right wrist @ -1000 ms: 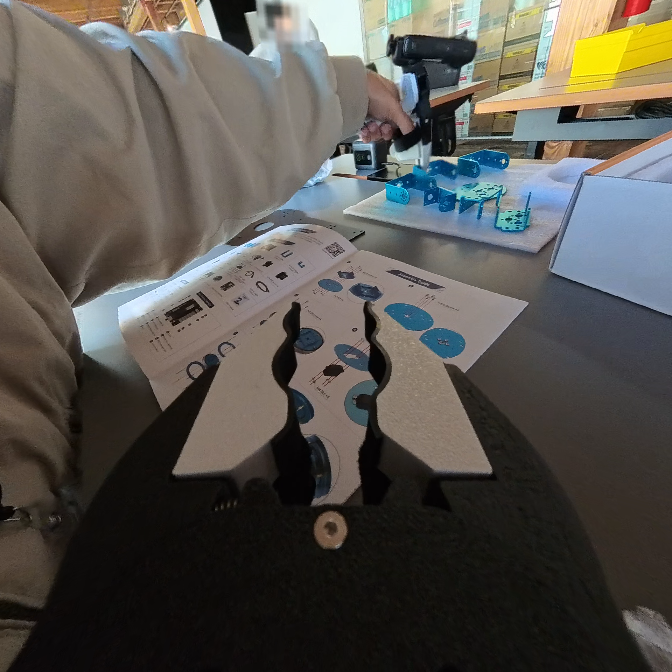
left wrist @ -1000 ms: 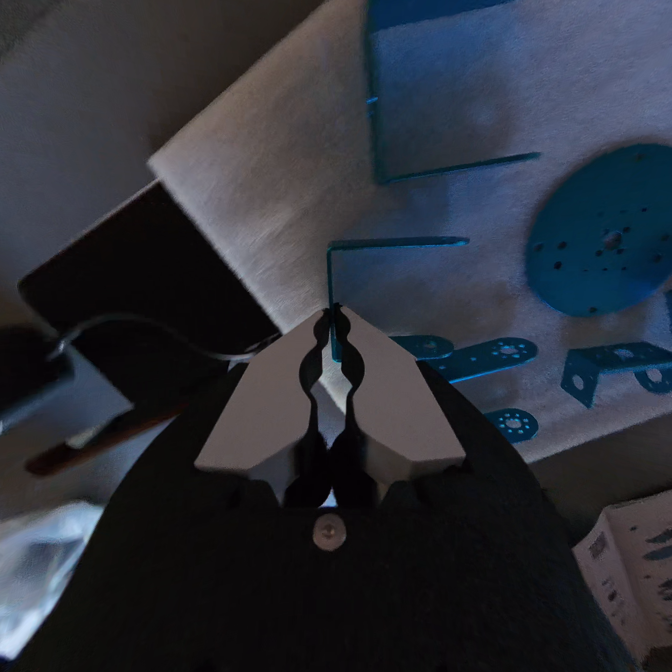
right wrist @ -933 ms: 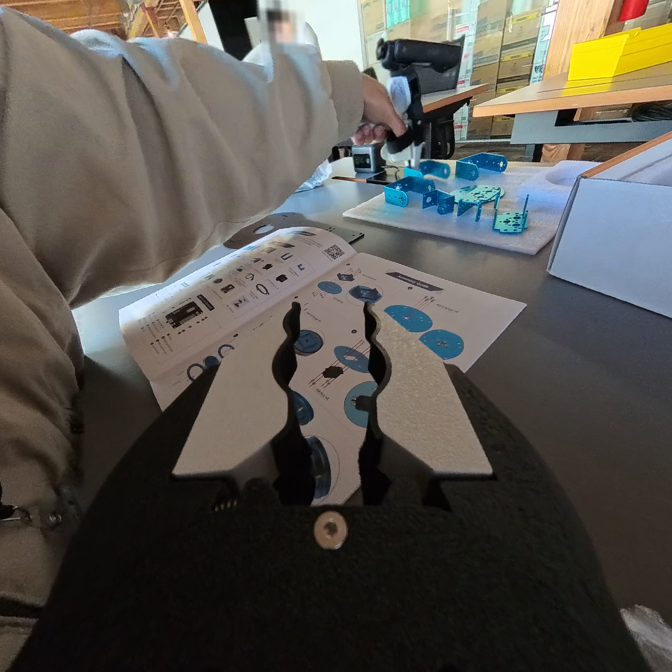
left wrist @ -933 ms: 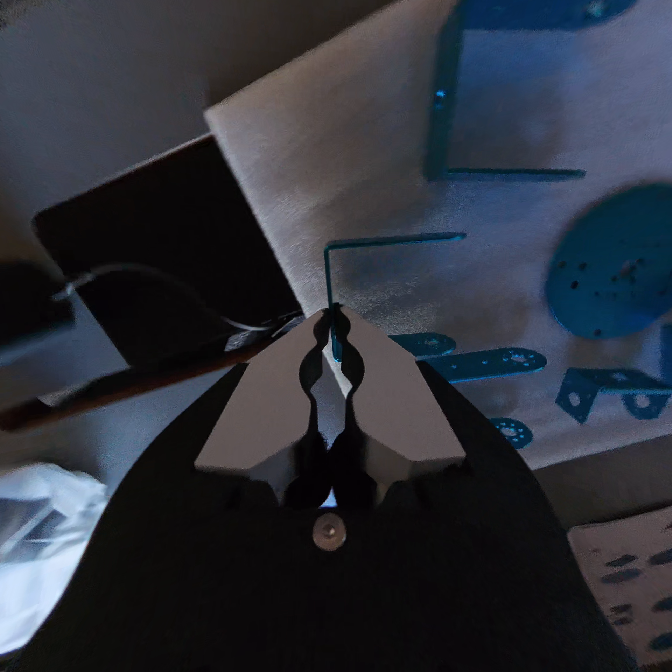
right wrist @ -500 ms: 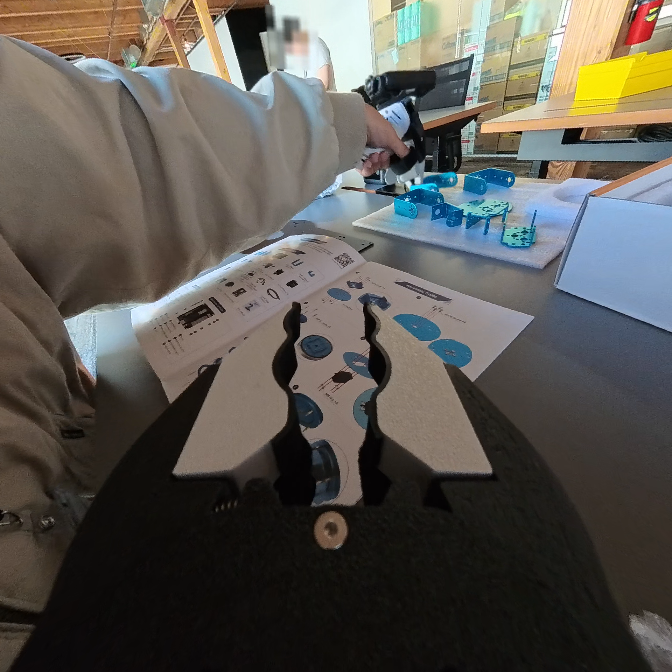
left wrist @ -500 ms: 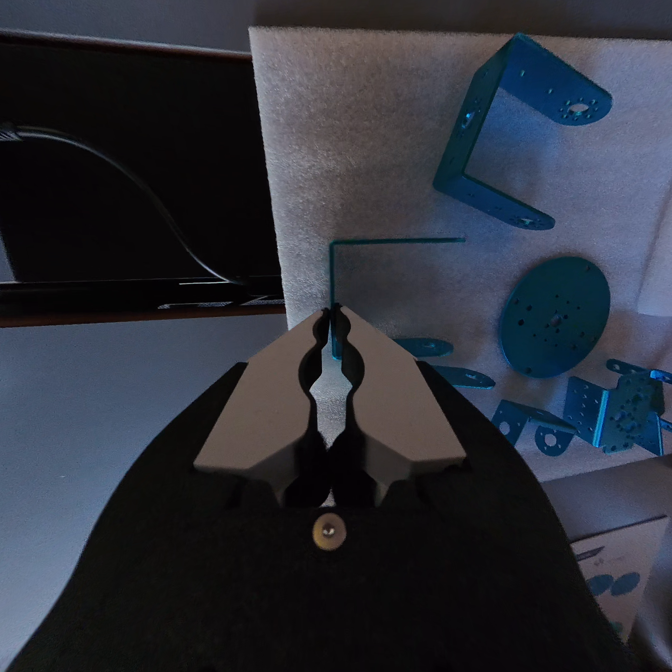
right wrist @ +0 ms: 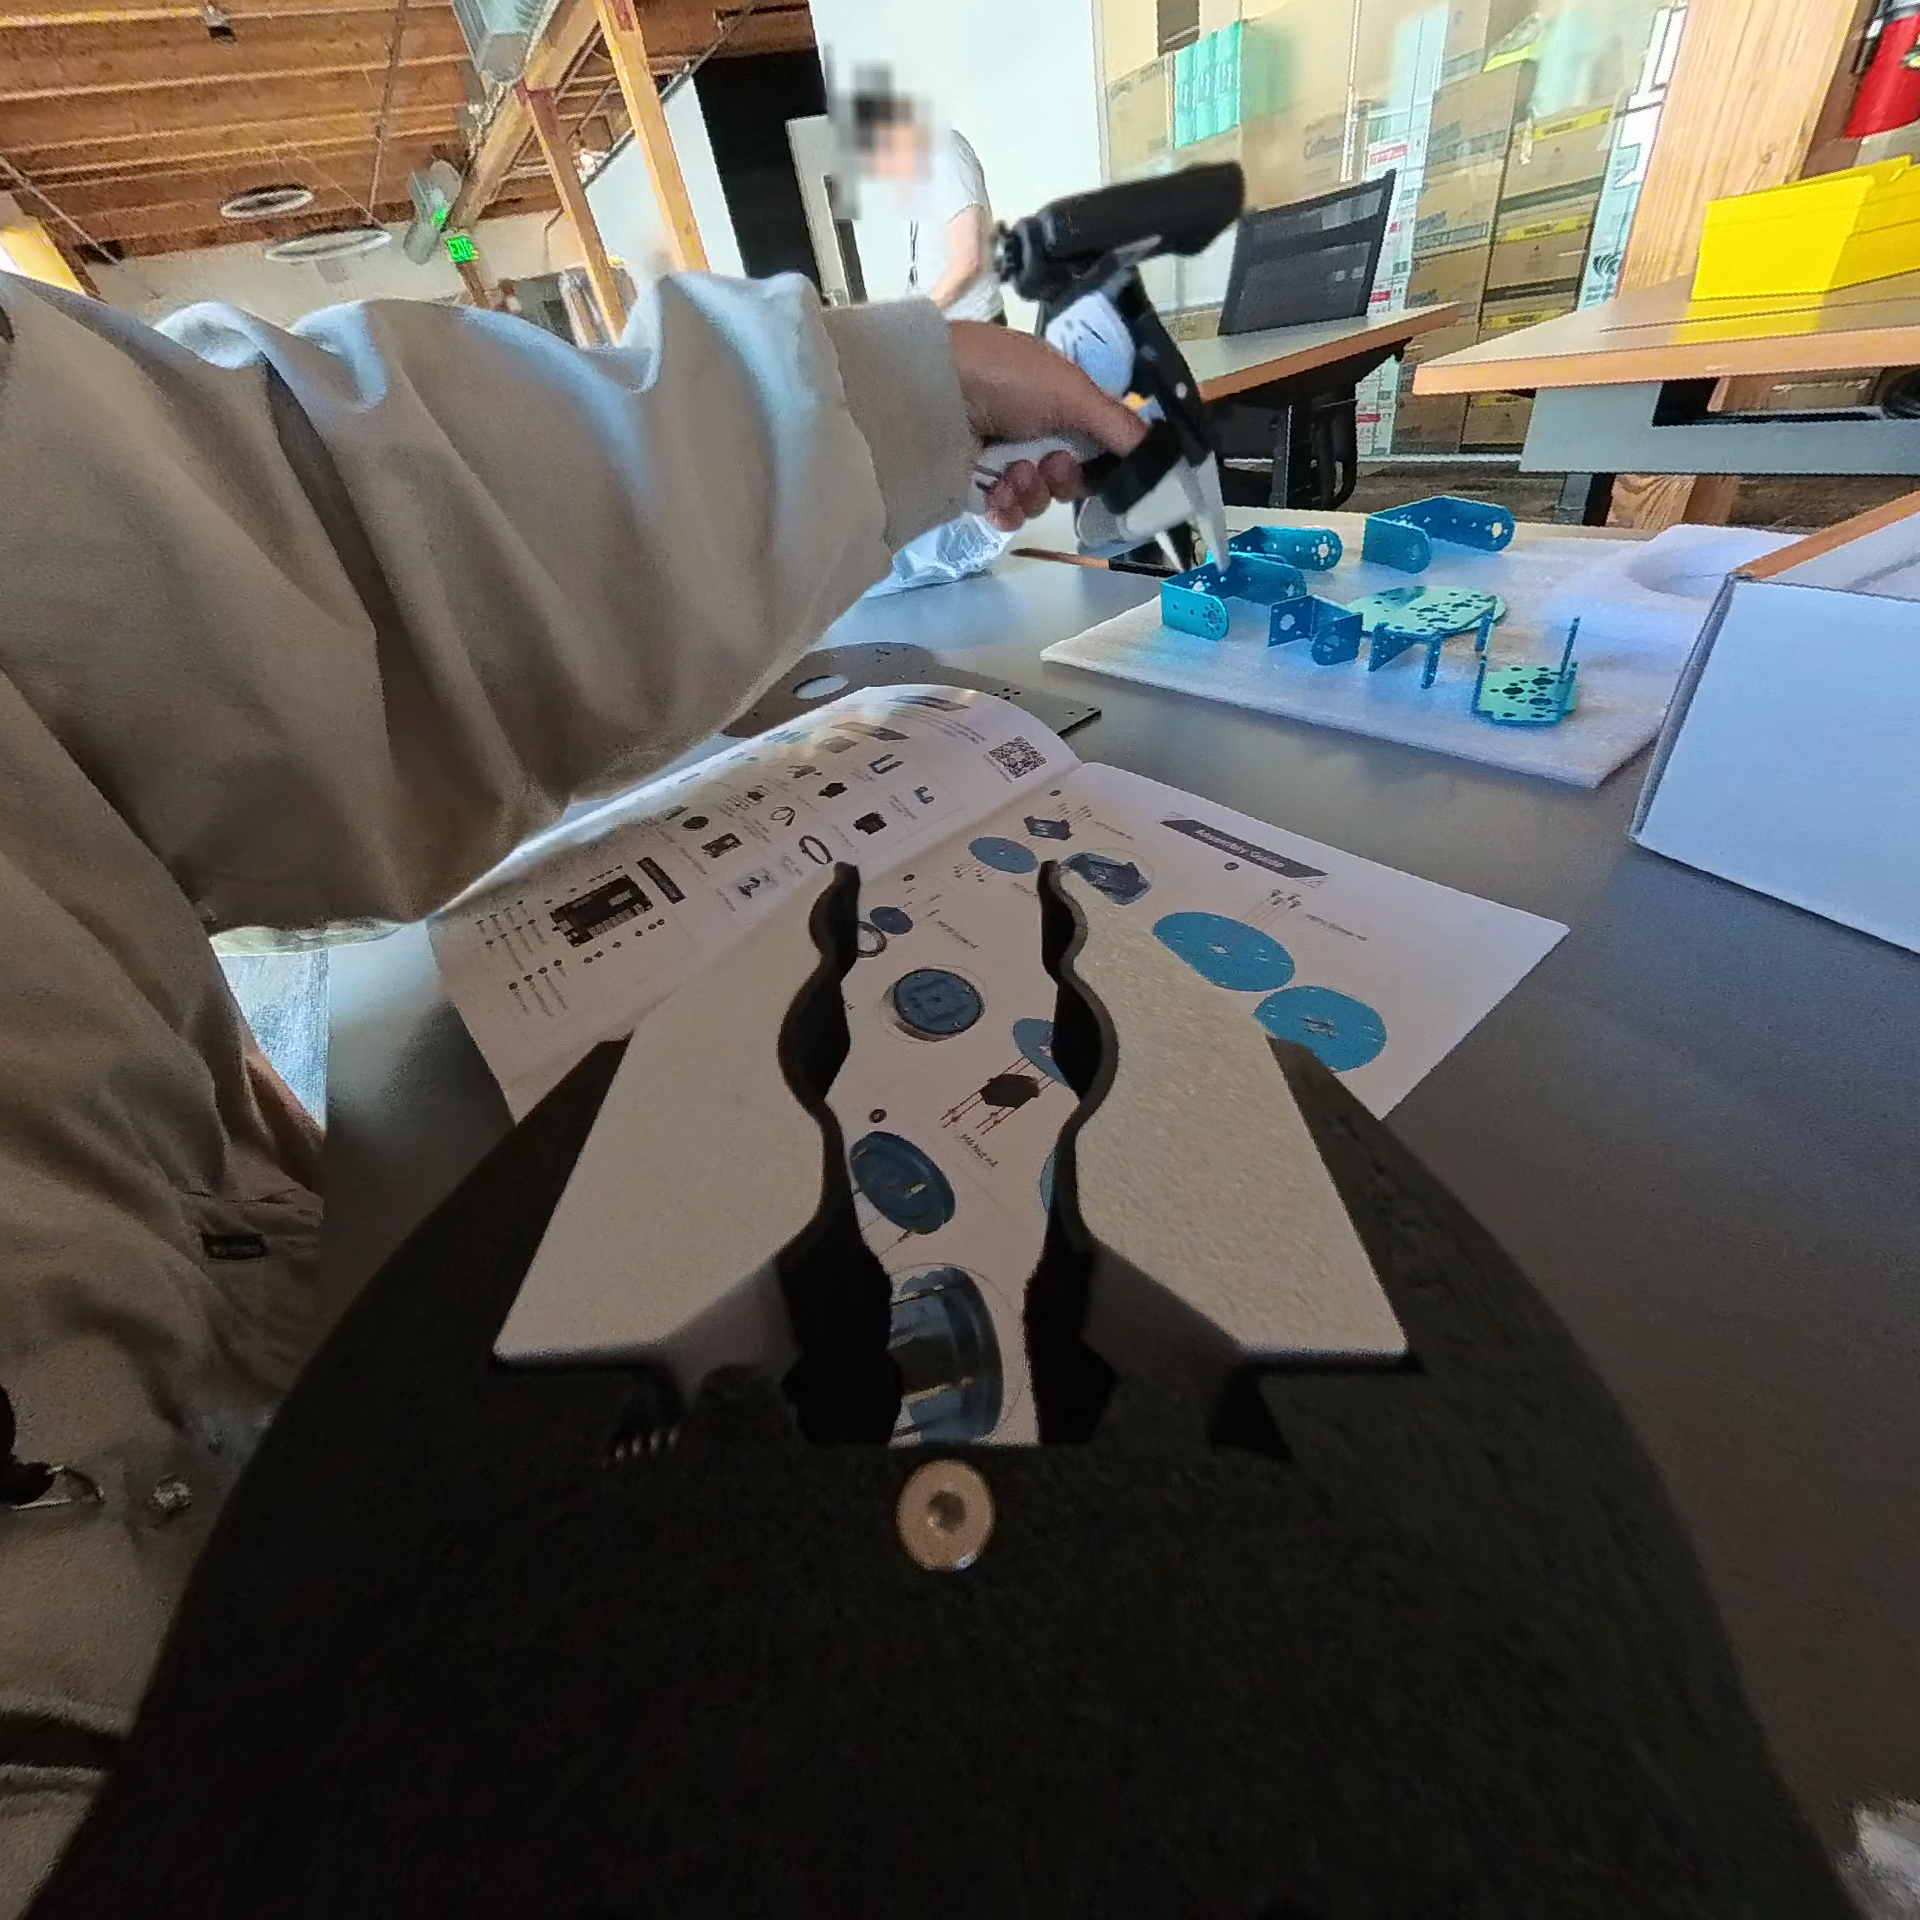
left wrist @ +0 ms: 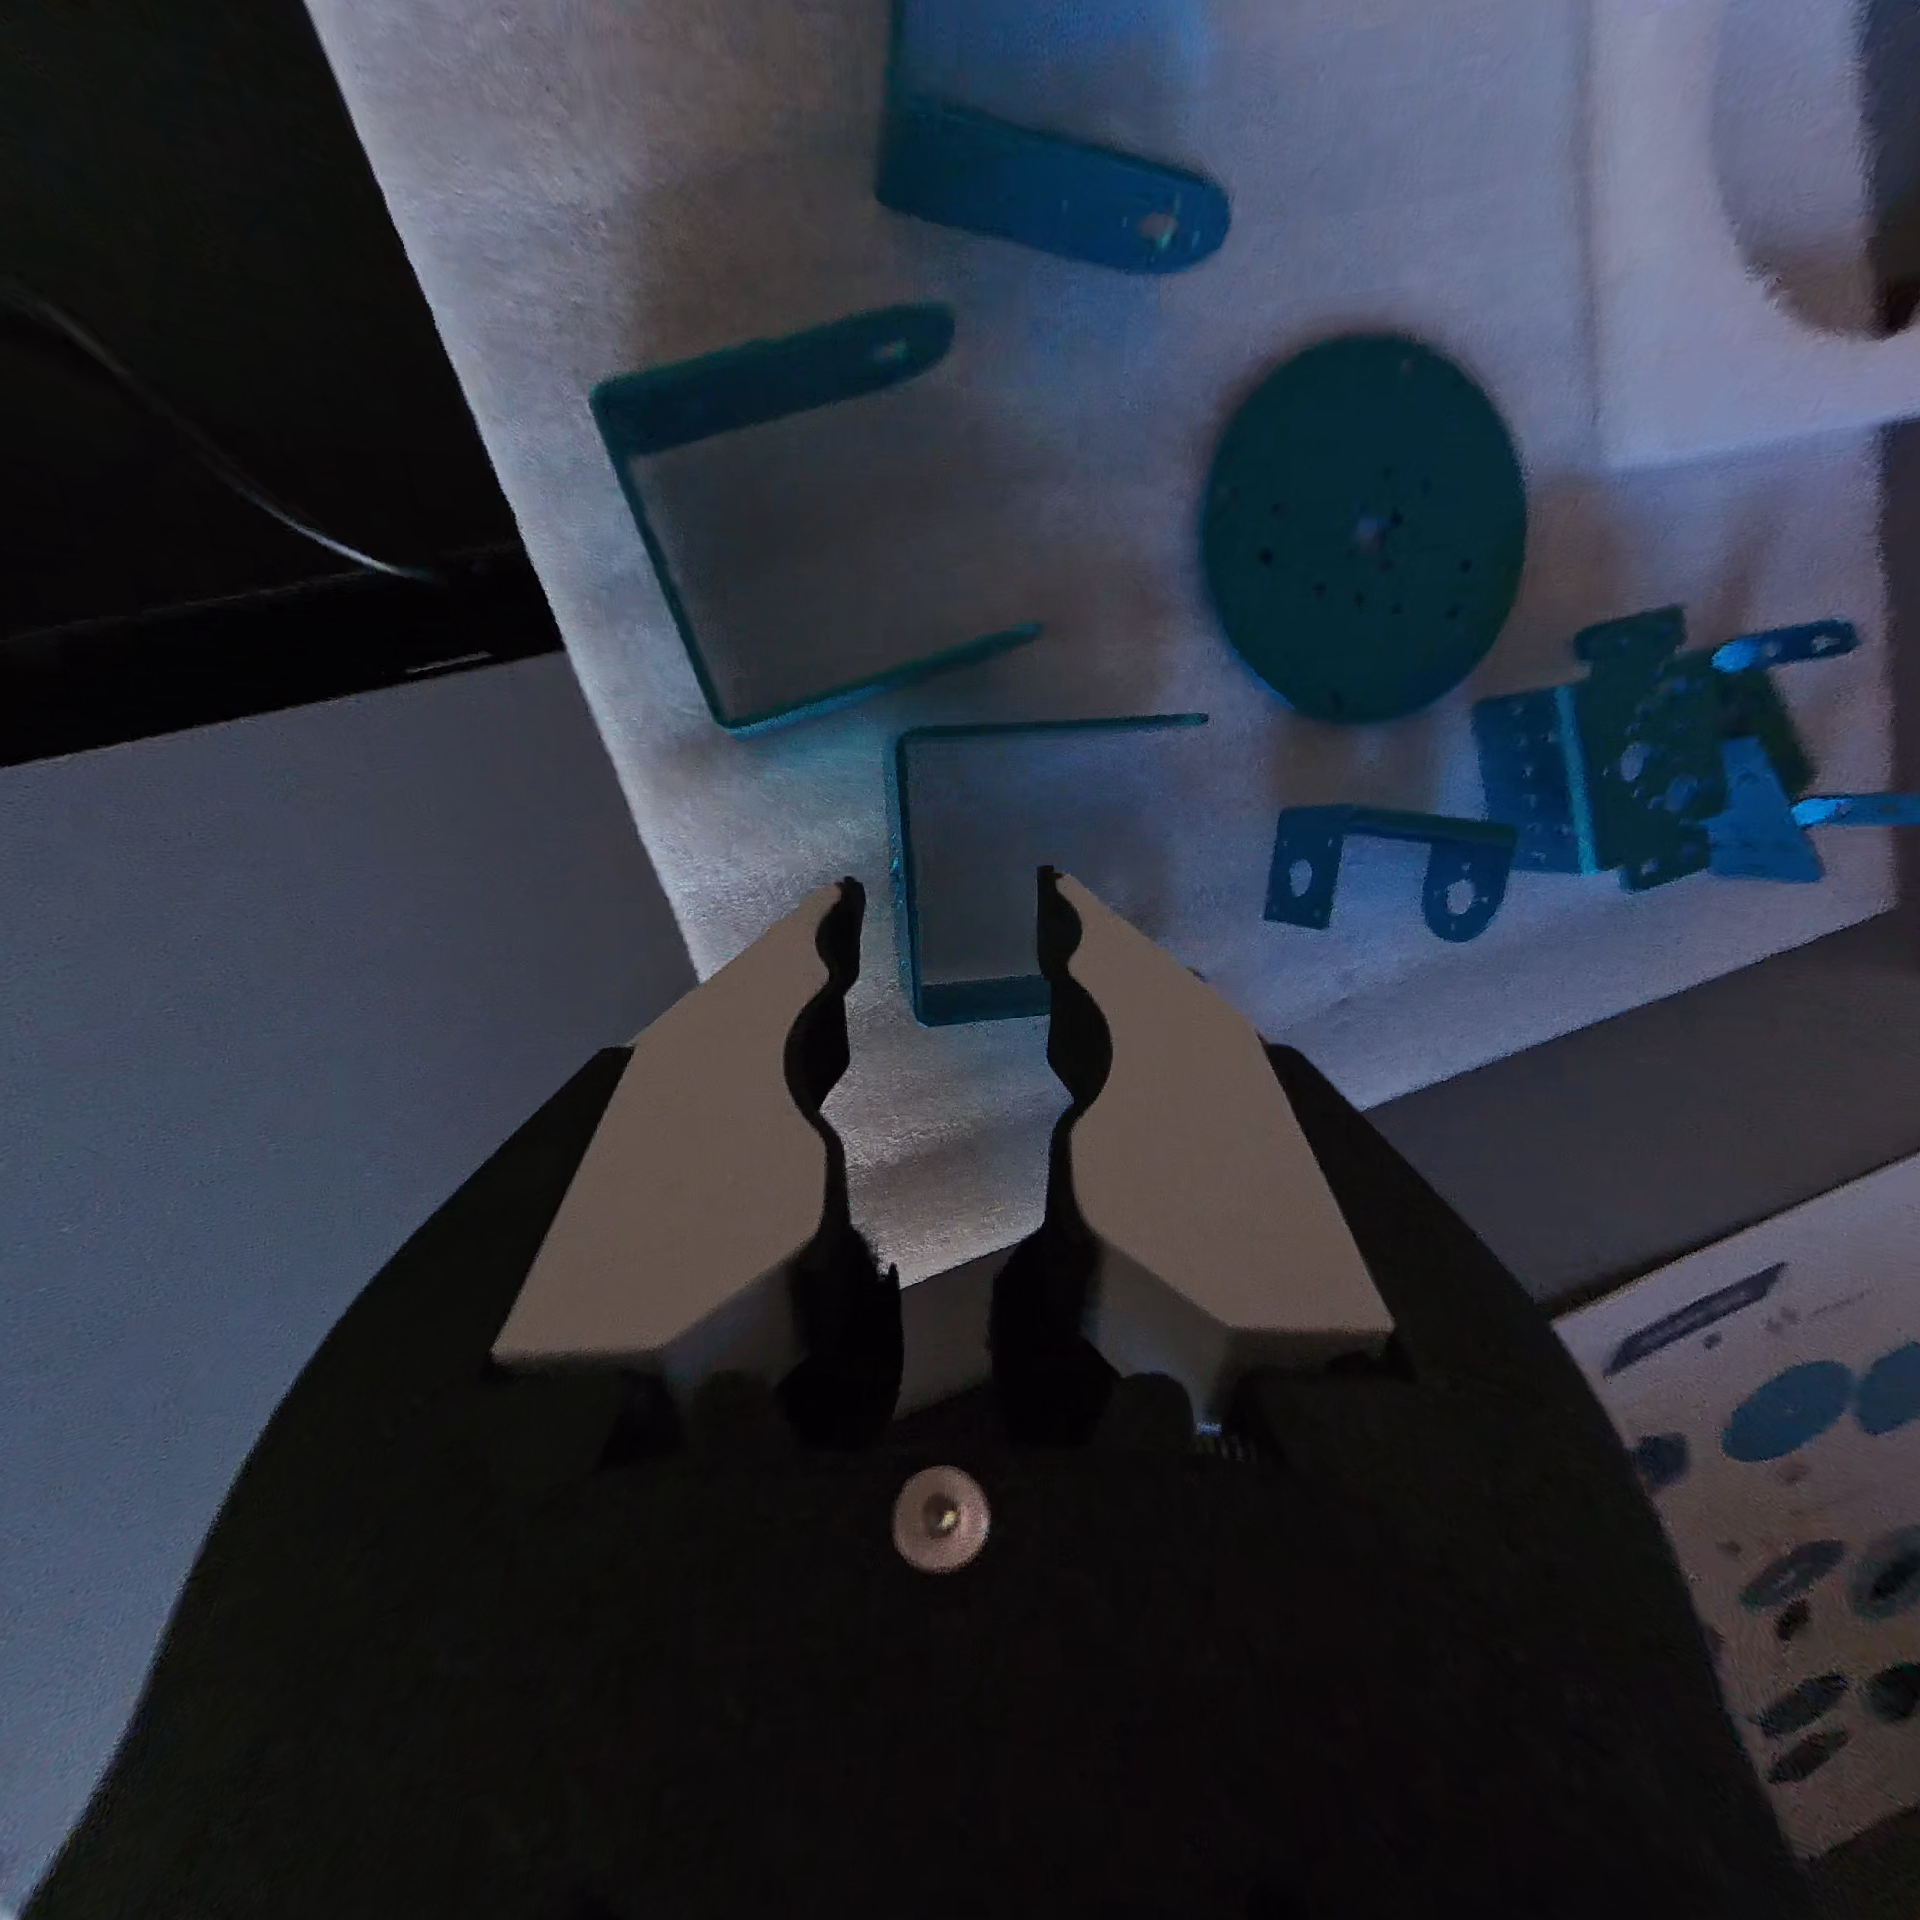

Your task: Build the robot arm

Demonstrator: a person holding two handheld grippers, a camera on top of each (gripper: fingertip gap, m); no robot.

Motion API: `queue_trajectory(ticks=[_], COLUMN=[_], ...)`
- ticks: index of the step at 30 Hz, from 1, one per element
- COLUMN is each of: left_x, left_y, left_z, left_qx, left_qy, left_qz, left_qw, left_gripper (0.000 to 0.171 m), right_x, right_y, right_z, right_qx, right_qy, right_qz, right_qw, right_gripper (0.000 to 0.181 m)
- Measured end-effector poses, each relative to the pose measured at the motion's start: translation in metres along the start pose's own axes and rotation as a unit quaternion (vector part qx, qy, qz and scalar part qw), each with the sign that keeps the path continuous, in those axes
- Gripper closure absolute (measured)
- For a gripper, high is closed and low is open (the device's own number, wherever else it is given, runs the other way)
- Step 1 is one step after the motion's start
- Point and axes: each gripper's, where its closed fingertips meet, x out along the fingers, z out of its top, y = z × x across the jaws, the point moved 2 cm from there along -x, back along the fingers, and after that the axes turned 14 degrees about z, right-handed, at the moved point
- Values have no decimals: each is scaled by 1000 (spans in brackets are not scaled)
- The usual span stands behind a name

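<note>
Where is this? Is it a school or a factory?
Probably a warehouse-style workshop: stacked cardboard boxes along the back wall, bare wooden ceiling beams, and worktables, one holding blue metal kit parts beside an open instruction booklet.

Left wrist view dim and motion-blurred throughout. The small blue U-bracket (left wrist: 940,894) has its near corner cut from sight by the right finger (left wrist: 1174,1132) of the left gripper (left wrist: 948,883); contact cannot be told. The bracket cluster (left wrist: 1652,790) smears together, piece count unclear. The foam sheet (left wrist: 790,260) runs off the top edge; the printed leaflet (left wrist: 1787,1455) off the right edge, figures unreadable. Right wrist view: the right gripper (right wrist: 948,878) body covers the near part of the open manual (right wrist: 1195,831); a beige sleeve (right wrist: 416,582) hides its left margin. The white box (right wrist: 1787,748) is cut by the right edge. The left gripper's tips (right wrist: 1195,540) are too small to judge against the bracket below.
</note>
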Motion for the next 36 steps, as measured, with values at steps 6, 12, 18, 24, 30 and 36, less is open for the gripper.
queue_trajectory(ticks=[6, 12, 18, 24, 30, 36], left_x=[13, -6, 7, -33, -19, 48], left_y=[2, 17, 12, 11, -22, -23], left_z=[-21, -45, -49, -25, 96, 151], left_qx=[33, -62, -91, -51, 46, 188], left_qy=[39, 7, 28, -38, -33, 25], left_qz=[24, 30, 62, 84, -16, -15], left_qw=[998, 998, 994, 994, 998, 982], left_gripper=[171, 170, 170, 127, 131, 131], right_x=[-5, -7, -9, -15, -8, -9], right_y=[1, 4, 6, 5, 2, -3], right_z=[3, 10, 11, 13, 7, 6], right_qx=[-5, 0, -4, 0, -19, -21], right_qy=[-11, -30, -32, -43, -13, -11], right_qz=[-5, 8, 10, 6, -9, -20], right_qw=[1000, 1000, 999, 999, 1000, 1000], right_gripper=[147, 148, 147, 147, 148, 147])
